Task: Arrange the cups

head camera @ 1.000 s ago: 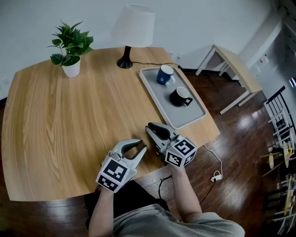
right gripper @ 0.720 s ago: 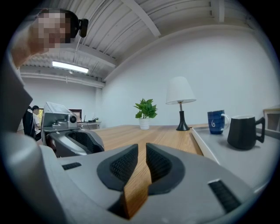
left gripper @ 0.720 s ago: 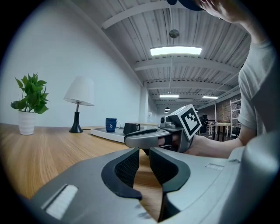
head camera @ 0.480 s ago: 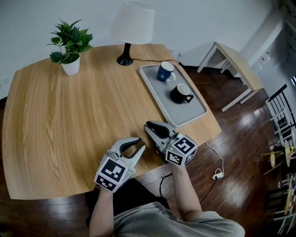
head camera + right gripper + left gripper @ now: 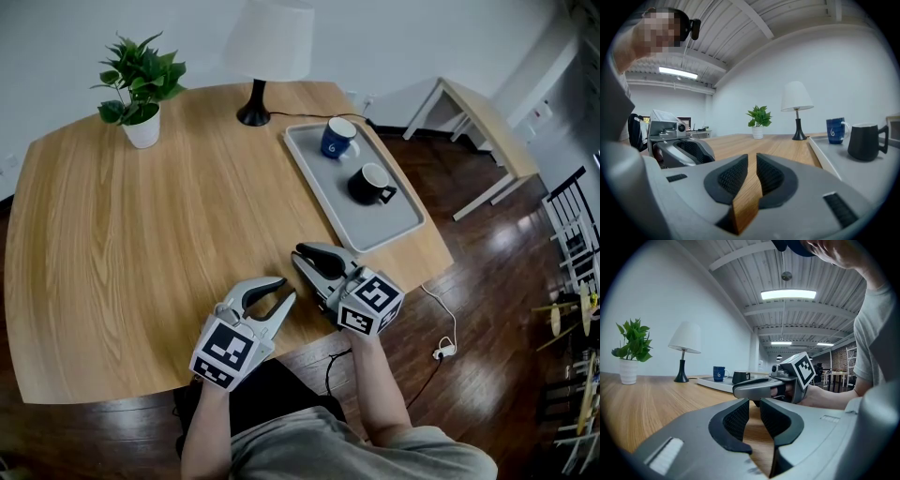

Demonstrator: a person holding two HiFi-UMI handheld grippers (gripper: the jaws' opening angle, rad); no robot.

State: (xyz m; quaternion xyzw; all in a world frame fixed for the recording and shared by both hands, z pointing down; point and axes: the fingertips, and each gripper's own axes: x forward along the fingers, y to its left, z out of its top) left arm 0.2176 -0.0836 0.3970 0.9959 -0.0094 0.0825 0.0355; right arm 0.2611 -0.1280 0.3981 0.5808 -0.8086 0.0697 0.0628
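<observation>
A blue cup and a black cup stand upright on a grey tray at the table's right side, the blue one farther away. Both grippers rest low over the table's near edge, well short of the tray. My left gripper is shut with nothing in it. My right gripper is also shut and empty, its tips pointing toward the table's middle. In the left gripper view, the jaws nearly meet, and the right gripper crosses just ahead. The right gripper view shows the cups to its right.
A white-shaded lamp with a black base stands behind the tray. A potted plant sits at the far left corner. The wooden table spreads left of the grippers. A white side table stands on the floor beyond.
Both grippers stay where they were. Only the head view has drifted slightly.
</observation>
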